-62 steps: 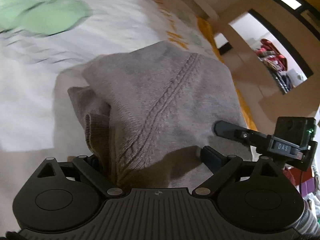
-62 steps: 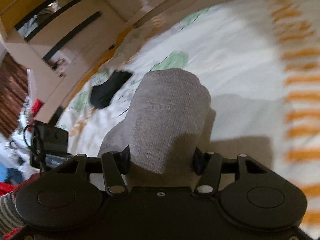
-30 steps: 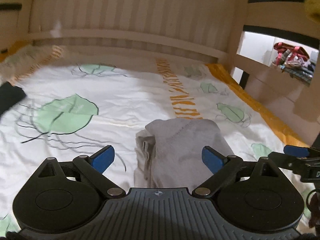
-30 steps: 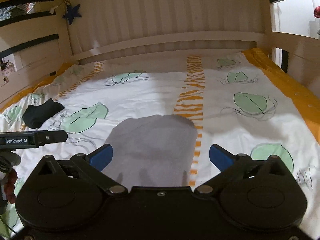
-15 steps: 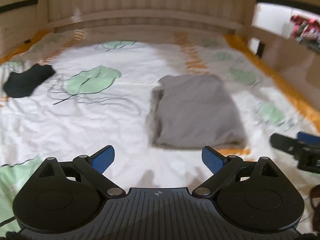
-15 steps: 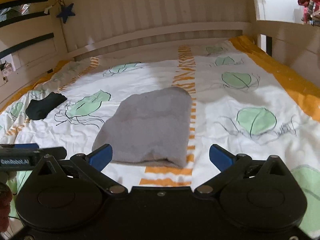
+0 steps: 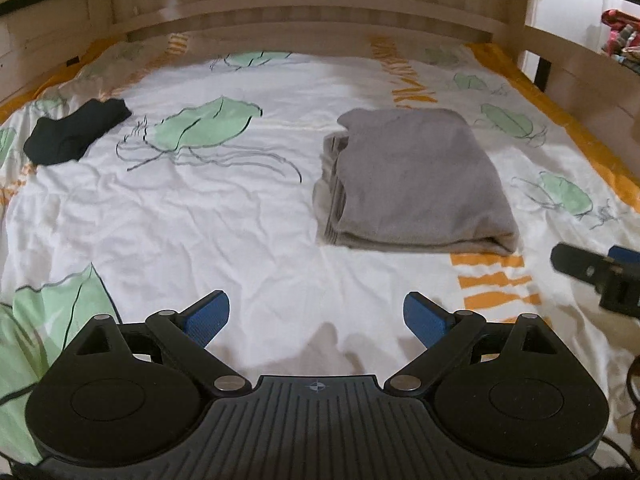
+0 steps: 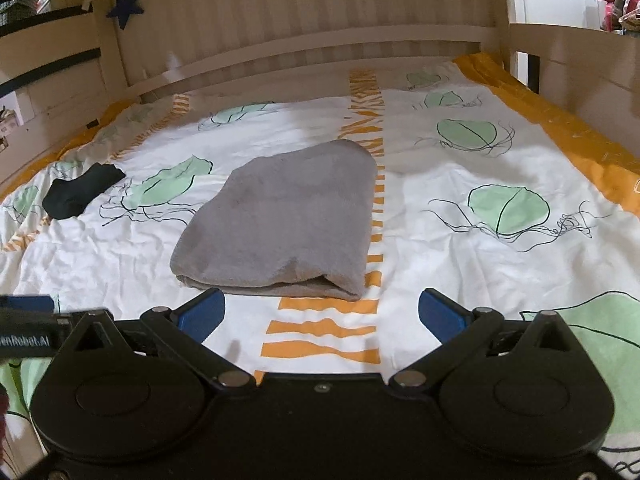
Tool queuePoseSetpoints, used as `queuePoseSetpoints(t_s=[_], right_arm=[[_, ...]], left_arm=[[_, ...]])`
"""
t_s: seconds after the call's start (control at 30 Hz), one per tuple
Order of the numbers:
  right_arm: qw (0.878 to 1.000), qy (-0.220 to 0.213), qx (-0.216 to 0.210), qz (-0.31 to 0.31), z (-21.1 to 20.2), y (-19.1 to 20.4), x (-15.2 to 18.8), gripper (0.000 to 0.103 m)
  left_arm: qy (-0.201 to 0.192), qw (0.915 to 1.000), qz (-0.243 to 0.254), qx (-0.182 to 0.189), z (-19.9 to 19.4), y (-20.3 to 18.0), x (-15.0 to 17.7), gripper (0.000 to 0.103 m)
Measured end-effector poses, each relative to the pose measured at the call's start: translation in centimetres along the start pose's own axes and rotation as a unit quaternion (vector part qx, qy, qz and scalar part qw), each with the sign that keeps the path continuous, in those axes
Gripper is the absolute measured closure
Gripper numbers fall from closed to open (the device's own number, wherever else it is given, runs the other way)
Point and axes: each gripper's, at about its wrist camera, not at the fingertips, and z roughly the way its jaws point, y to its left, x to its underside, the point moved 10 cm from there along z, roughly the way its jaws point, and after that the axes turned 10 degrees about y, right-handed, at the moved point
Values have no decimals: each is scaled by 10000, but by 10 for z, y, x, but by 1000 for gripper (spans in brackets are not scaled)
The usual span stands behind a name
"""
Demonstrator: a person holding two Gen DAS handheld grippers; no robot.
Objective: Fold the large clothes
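Observation:
A grey knit sweater (image 7: 412, 184) lies folded into a compact rectangle on the white bedspread (image 7: 208, 232); it also shows in the right wrist view (image 8: 284, 220). My left gripper (image 7: 316, 316) is open and empty, held back from the sweater and to its left. My right gripper (image 8: 320, 312) is open and empty, just short of the sweater's near folded edge. The right gripper's tip shows at the right edge of the left wrist view (image 7: 596, 270).
A small black garment (image 7: 76, 130) lies at the far left of the bed, also in the right wrist view (image 8: 80, 192). A wooden headboard (image 8: 320, 8) and side rails (image 8: 576, 52) enclose the bed. The bedspread has green leaf prints and orange stripes.
Both grippers let go of the sweater, opened, and pulled back toward the foot of the bed. The sweater now lies folded and flat, farther from both cameras.

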Motion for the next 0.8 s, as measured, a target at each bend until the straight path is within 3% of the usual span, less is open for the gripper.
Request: queuePoseSetpoints(t_s=[0.8], right_arm=[[9998,52,191,-77,-1,-3,4,0]], left_arm=[[202,9998,52,37,4,-7,13,8]])
